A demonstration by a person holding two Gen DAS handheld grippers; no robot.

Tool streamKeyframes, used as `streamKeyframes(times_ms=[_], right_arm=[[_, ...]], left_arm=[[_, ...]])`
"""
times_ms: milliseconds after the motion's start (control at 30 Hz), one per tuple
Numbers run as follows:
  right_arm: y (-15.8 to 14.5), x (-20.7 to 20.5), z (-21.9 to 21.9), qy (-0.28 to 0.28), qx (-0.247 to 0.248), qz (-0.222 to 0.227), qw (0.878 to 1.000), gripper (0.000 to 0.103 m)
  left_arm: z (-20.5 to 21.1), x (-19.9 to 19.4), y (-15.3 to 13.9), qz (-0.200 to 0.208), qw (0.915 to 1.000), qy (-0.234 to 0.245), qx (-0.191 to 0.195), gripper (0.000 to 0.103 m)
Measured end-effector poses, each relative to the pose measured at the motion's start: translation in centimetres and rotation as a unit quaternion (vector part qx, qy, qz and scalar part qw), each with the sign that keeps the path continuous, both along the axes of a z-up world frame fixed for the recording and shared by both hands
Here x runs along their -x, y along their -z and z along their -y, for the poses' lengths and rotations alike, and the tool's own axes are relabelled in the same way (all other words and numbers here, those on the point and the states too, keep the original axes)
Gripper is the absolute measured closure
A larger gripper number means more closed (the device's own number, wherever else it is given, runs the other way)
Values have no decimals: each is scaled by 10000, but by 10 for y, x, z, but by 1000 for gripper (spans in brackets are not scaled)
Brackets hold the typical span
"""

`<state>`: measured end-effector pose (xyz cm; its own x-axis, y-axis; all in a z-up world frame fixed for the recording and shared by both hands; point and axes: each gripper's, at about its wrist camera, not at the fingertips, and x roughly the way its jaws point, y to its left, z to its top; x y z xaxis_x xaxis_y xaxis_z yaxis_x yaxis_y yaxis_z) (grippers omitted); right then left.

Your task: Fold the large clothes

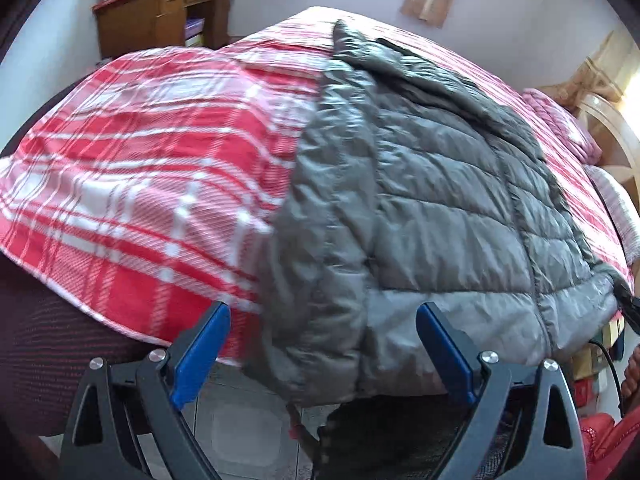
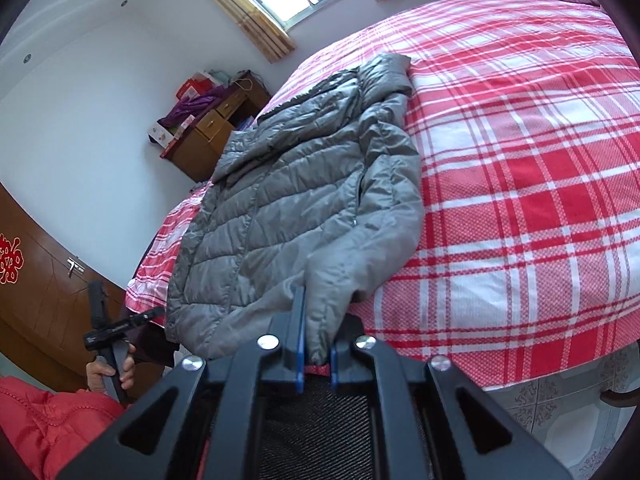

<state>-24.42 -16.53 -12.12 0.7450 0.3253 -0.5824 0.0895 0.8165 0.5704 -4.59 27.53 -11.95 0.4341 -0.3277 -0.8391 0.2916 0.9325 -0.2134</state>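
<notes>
While the grey quilted jacket (image 2: 304, 200) lies lengthwise on the bed (image 2: 520, 200), hem at the near edge, the right tongs (image 2: 316, 344) are pinching a hem corner. The left tongs (image 1: 324, 344) stand spread before the hem, gripping nothing. Advice: grip the opposite corner first, then lift both evenly — the slick, puffy shell looks prone to slipping. The plaid sheet appears coarser.

The left tool (image 1: 322, 340) is spread wide, its blue-padded fingers (image 1: 204, 352) standing well apart at 7 and 5 o'clock of its own view, nothing between them. The right tool (image 2: 316, 344) is pinched nearly closed on grey cloth. The left hand (image 2: 110, 374) grips its handle at 8 o'clock.
</notes>
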Motion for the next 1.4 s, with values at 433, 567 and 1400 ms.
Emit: streamKeyframes(times_ms=[433, 567, 1400], right_arm=[[13, -1, 3, 39, -77, -126, 9999, 92], [13, -2, 2, 26, -104, -115, 9999, 92], [-150, -13, 42, -73, -149, 2018, 9793, 92]], left_arm=[[-1, -11, 40, -473, 9943, 114, 952, 78], [0, -6, 26, -275, 9918, 265, 1220, 88], [10, -81, -188, 1181, 9469, 665, 2917, 93]])
